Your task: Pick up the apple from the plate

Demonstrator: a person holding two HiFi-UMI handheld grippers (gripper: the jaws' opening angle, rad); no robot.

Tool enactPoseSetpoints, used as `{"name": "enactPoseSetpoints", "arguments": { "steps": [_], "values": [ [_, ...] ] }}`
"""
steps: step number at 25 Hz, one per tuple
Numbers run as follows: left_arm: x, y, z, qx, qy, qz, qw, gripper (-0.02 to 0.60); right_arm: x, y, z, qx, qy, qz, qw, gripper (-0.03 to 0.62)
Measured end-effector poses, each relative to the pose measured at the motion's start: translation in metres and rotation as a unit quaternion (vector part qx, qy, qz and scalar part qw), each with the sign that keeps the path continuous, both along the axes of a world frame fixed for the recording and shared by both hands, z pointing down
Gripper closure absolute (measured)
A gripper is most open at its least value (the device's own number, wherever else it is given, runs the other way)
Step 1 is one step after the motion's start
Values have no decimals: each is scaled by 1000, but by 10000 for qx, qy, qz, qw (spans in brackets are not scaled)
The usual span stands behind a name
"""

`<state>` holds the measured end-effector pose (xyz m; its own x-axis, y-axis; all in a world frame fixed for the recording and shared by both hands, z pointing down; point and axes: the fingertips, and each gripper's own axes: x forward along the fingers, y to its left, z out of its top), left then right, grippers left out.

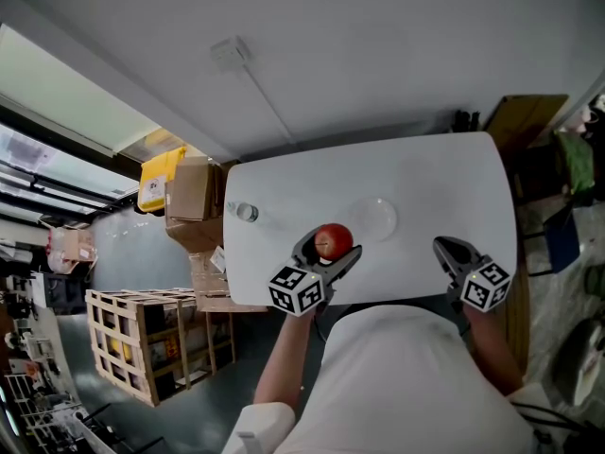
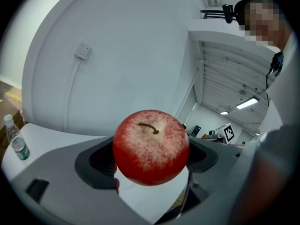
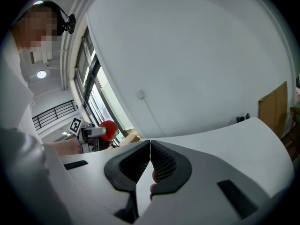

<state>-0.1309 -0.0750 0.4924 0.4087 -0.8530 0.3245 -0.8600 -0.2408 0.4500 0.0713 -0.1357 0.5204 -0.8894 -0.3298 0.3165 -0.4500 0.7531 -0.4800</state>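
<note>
L gripper (image 1: 331,252) jaws clamped on red apple (image 2: 151,146) across its widest part, stem up; apple at 8 o'clock of clear plate (image 1: 389,218), seemingly off it. Steady squeeze, raise straight, as round skin may slip. R gripper (image 3: 150,161) pinched closed, empty.

Low in the frame the person wears a white shirt (image 1: 406,386), while the left gripper (image 1: 326,245) and right gripper (image 1: 444,248) are grey, with dark ribbed pads (image 3: 164,165) and black-and-white square-marker cubes (image 1: 296,289).
</note>
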Motion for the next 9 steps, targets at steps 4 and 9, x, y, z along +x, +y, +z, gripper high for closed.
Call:
{"name": "enactPoseSetpoints", "arguments": {
  "steps": [4, 9],
  "values": [
    [-1, -2, 2, 3, 4, 17, 10000, 164, 0, -2, 1, -1, 1, 17, 10000, 557],
    [-2, -2, 3, 7, 11, 24, 10000, 164, -1, -2, 5, 4, -23, 42, 10000, 557]
  ]
}}
